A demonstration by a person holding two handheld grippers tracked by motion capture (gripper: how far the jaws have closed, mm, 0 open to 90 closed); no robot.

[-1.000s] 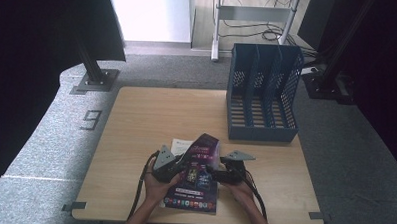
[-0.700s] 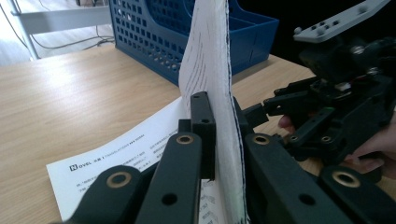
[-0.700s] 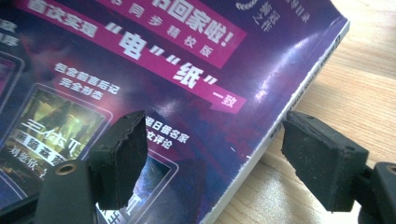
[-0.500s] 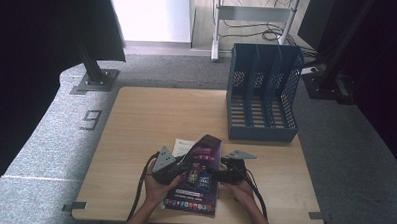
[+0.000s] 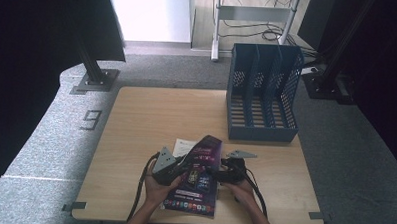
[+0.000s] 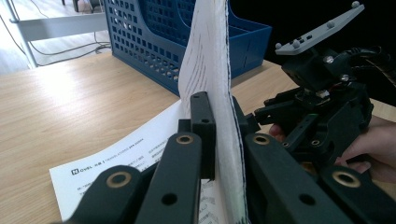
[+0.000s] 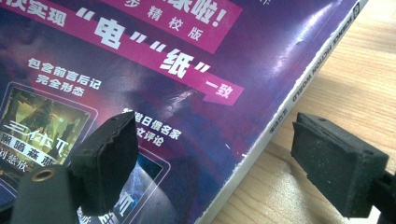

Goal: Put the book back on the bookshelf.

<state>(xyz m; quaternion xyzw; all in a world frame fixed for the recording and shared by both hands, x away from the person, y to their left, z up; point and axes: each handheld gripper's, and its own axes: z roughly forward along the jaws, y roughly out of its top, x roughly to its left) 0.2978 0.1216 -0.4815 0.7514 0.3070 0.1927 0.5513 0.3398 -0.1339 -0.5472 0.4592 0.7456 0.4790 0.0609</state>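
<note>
Right gripper letting go of glossy purple paperback magazine

Jaws just opened wide, spine between untouched pads; left gripper clamped on lifted pages, so magazine hangs there above counter.

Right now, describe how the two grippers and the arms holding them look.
Both the left gripper and the right gripper are black, each topped by a grey three-cornered plate studded with small knobs. Black cables trail back from them. The right gripper's jaws end in square black foam pads. The forearms show no sleeves.
</note>
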